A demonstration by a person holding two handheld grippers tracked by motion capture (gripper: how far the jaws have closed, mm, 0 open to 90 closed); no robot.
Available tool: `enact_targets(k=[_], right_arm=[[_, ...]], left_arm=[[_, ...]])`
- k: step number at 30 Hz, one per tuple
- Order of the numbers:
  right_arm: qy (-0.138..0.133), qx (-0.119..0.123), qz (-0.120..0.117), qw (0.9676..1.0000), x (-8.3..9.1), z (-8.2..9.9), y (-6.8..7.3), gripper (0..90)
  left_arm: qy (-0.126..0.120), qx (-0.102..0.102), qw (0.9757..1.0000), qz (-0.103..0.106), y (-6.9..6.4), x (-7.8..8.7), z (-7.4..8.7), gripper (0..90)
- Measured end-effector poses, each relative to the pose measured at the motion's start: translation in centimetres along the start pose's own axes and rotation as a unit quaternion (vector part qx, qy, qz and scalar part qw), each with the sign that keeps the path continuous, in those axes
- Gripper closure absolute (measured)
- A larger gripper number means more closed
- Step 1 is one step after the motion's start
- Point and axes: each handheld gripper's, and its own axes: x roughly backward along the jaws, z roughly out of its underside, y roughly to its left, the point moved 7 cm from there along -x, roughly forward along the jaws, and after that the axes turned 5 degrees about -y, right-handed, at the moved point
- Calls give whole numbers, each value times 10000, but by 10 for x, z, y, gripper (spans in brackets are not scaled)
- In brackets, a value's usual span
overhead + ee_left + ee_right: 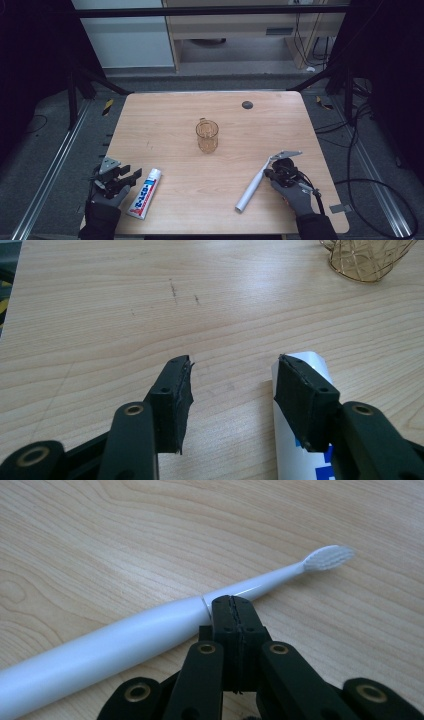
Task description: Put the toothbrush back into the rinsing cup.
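The right gripper (233,605) has its jaws pressed together, seemingly touching the electric toothbrush (125,635) just beyond their tips. The left gripper (232,390) is spread, its right jaw over the toothpaste tube (144,193). The glass mug (207,136) stands beyond the toothbrush.

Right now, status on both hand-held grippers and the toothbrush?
Left hand-held gripper open beside toothpaste tube. Right hand-held gripper shut, empty, against electric toothbrush lying flat. Cup mid-table, path clear.

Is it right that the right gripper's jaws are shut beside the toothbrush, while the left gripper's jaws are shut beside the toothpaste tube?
Not quite: the left gripper has its jaws open, as the left gripper view shows, one jaw over the toothpaste tube. The rest holds.
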Motion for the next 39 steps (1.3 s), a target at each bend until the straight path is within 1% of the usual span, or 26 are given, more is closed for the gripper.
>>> enact_targets(k=[3,5,7,8,9,10,11,14,17,19,23,28,30,32,39], right_arm=[[-46,21,-12,10000,0,-3,1,900],[-145,38,-31,9999,6,-5,2,900],[-321,29,-160,9994,15,-9,6,900],[-321,29,-160,9994,15,-9,6,900],[-493,59,-403,9980,24,-13,17,900],[-527,89,-492,9974,27,-14,22,900],[-550,111,-618,9965,29,-14,28,900],[-484,243,-835,9950,29,-13,44,900],[-439,300,-1005,9935,25,-12,58,900],[-429,357,-1091,9925,22,-11,65,900],[-323,380,-1214,9914,16,-7,75,900],[-217,369,-1281,9908,12,-4,80,900],[-136,409,-1327,9902,9,-1,83,900],[-103,469,-1302,9903,7,0,84,900],[28,481,-1295,9904,5,4,84,900]], left_arm=[[-9,10,10000,-6,0,1,0,475],[-8,66,10000,0,0,2,0,476],[0,83,10000,0,1,1,0,476],[0,83,10000,0,1,1,0,476],[14,83,10000,1,1,1,1,475],[0,44,10000,-9,1,1,1,475],[16,67,10000,0,0,1,1,475],[13,61,10000,-7,0,2,1,475],[12,80,10000,-14,1,2,1,475],[19,86,10000,-17,2,3,1,475],[20,79,10000,-13,1,2,1,475],[43,69,10000,-6,1,2,2,474],[41,73,10000,-11,1,2,2,475],[42,73,10000,-12,1,2,2,475],[53,67,10000,-3,1,1,2,475]])
